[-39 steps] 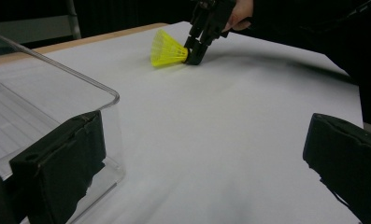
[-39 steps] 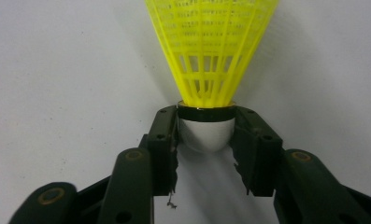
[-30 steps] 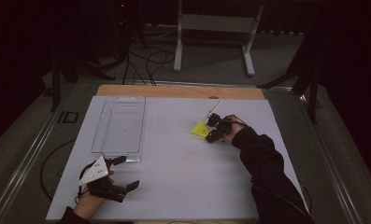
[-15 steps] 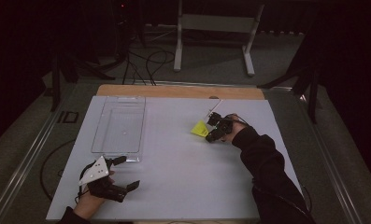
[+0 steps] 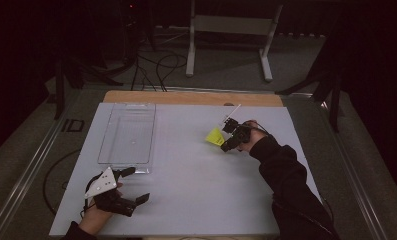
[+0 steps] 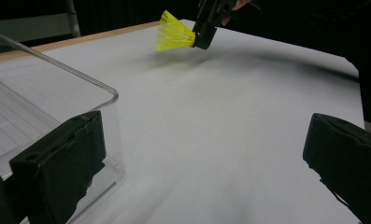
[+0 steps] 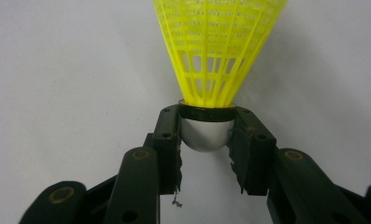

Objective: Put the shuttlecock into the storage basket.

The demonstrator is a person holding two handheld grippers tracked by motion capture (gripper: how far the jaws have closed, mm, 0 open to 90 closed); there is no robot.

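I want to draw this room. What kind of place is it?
Probably a lab or studio for recording handling work: a dark room with a white table, cables on the floor, and hand-held tongs gripping a yellow shuttlecock.

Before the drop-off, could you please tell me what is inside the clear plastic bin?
The clear plastic bin holds nothing visible; its ribbed floor shows through. In the left gripper view, the left gripper covers its near corner.

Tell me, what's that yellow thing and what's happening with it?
It's a yellow shuttlecock. A person's right gripper is shut on its white rounded cork end, holding it over the white table. The left gripper rests open near the person's side, just beside a clear plastic tray with nothing in it.
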